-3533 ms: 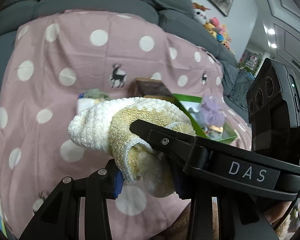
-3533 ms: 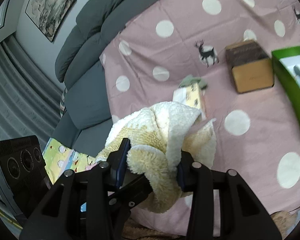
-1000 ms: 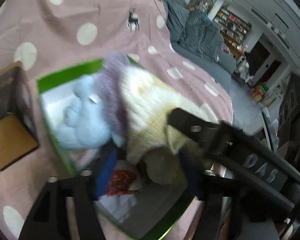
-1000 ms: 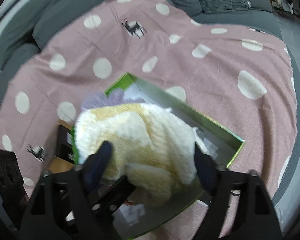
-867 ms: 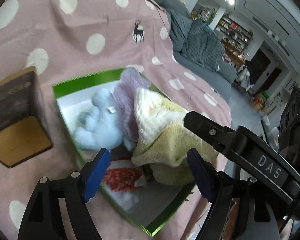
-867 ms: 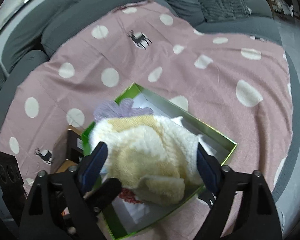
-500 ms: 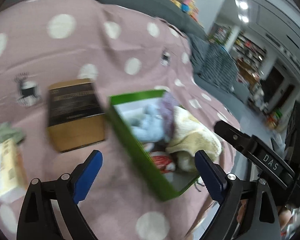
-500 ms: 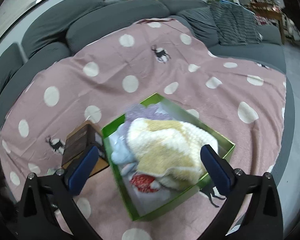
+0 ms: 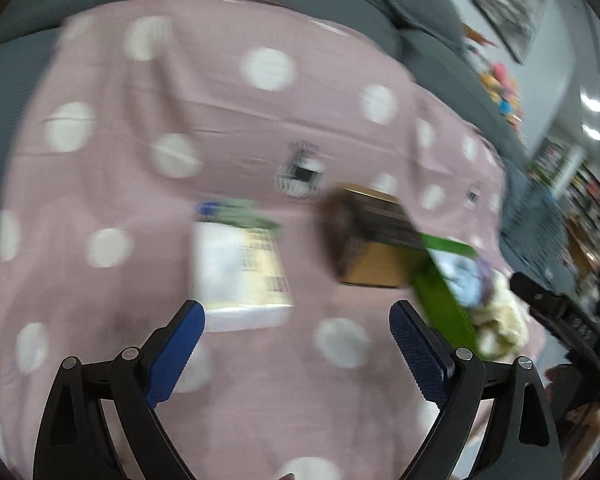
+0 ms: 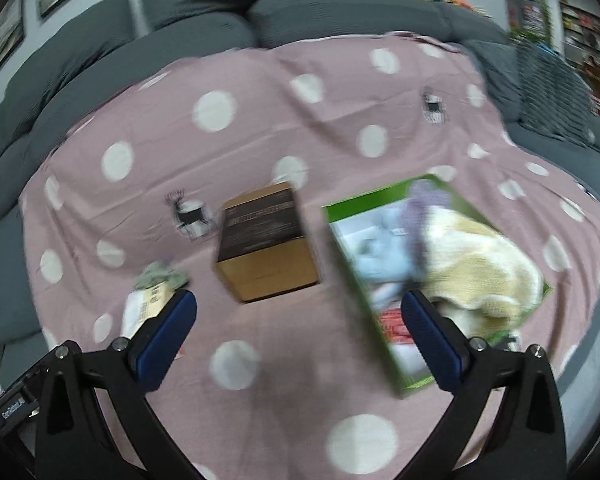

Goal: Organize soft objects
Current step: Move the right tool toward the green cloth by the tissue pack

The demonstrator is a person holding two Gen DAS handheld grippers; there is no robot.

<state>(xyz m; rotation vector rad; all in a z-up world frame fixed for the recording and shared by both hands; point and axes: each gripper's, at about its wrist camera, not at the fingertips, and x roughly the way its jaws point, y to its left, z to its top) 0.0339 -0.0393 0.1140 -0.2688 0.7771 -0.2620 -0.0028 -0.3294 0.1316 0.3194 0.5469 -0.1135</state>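
Both my grippers, left [image 9: 296,316] and right [image 10: 298,308], are gaping wide, holding nothing. Cream-and-yellow fluffy towel [image 10: 476,264] is lying inside the green rectangular cardboard box [image 10: 364,280].

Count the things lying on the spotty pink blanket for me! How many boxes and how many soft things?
Boxes: 2, the brown box and the green box.
Soft things in the green box: 3, cream towel, pale blue toy, purple one.
White packet: 1.
Total: 6.
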